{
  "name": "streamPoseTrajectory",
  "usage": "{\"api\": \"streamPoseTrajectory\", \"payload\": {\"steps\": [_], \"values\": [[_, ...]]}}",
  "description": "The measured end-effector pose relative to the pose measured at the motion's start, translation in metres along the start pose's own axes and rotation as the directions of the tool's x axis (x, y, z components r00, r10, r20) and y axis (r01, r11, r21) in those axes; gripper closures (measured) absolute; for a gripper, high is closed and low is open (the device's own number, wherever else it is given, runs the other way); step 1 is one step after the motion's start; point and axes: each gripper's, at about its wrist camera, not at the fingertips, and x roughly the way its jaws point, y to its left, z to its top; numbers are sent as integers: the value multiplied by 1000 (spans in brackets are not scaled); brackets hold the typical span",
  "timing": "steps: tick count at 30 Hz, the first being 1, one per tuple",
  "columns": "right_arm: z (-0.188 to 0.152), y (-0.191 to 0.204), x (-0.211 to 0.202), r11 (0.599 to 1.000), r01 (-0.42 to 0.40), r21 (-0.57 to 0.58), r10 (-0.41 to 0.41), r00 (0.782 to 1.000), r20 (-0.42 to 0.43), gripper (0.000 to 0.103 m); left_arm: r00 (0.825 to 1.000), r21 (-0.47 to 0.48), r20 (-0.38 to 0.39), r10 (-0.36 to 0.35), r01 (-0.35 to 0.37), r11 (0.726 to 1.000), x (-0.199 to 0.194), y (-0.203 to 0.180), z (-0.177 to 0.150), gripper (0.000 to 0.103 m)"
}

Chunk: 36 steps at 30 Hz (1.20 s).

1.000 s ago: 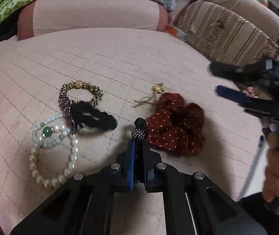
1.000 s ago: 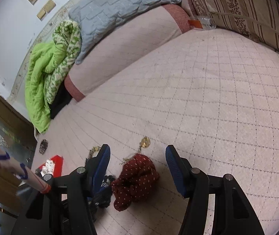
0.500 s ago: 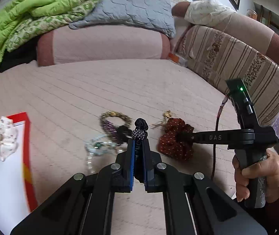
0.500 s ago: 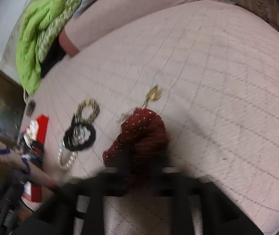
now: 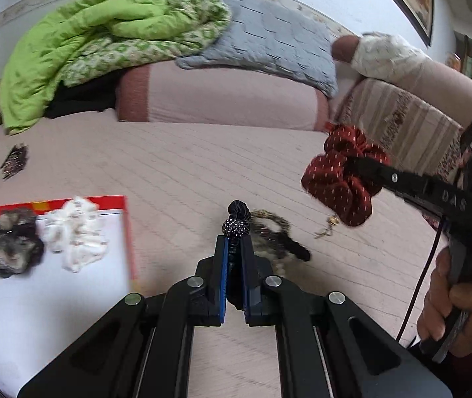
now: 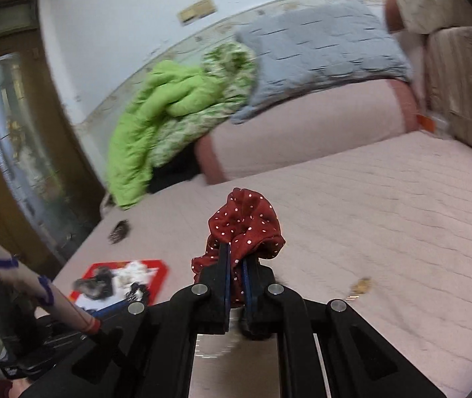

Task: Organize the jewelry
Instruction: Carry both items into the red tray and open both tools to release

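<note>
A pink quilted bed surface (image 5: 183,172) fills both views, with one pink bolster (image 5: 222,96) along its far edge, a green quilt (image 5: 80,43) and a grey pillow (image 5: 269,36) piled on top of it, and a striped cushion (image 5: 398,122) at the right.

One dark red polka-dot scrunchie (image 6: 244,229) hangs clear above the bed, clamped between the closed jaws of the right gripper (image 6: 236,265); its fabric bunches above and below the fingertips. In the left wrist view the same scrunchie (image 5: 342,175) is seen in the air at the end of the right gripper (image 5: 365,165), whose handle is gripped by one hand (image 5: 454,305).

The left gripper (image 5: 235,248) has its jaws pressed together on one black hair tie with a beaded knot (image 5: 235,219), which stands up above the fingertips.

Just beyond the left gripper, one heap of bracelets and a black band (image 5: 275,235) lies on the bed; the pieces are blurred and cannot be counted. One small gold trinket (image 5: 327,227) lies just to the right of it.

At the left, one red-edged white tray (image 5: 37,298) rests on the bed, holding two scrunchies: one dark furry scrunchie (image 5: 9,245) and one white scrunchie (image 5: 77,233), side by side. One small dark item (image 5: 14,161) lies alone on the bed well beyond the tray.
</note>
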Motion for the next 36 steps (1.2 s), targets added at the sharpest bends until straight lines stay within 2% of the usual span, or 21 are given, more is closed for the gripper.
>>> {"api": "streamPoseTrajectory", "payload": {"steps": [7, 14, 23, 29, 36], "values": [[-12, 53, 31, 993, -113, -21, 111, 991, -77, 96, 996, -63, 34, 80, -78, 995, -35, 51, -2, 96], [-35, 107, 58, 972, -223, -70, 208, 963, -173, 96, 986, -154, 50, 156, -147, 977, -67, 105, -12, 96], [-57, 157, 87, 947, -301, -109, 266, 929, -258, 96, 953, -210, 74, 293, -272, 939, -106, 160, -18, 96], [-73, 189, 110, 929, -349, -126, 287, 891, -352, 95, 946, -273, 7, 326, -312, 910, -100, 191, -29, 96], [-83, 214, 136, 928, -346, -143, 262, 873, -412, 95, 928, -295, -74, 366, -371, 881, -80, 212, -34, 96]]}}
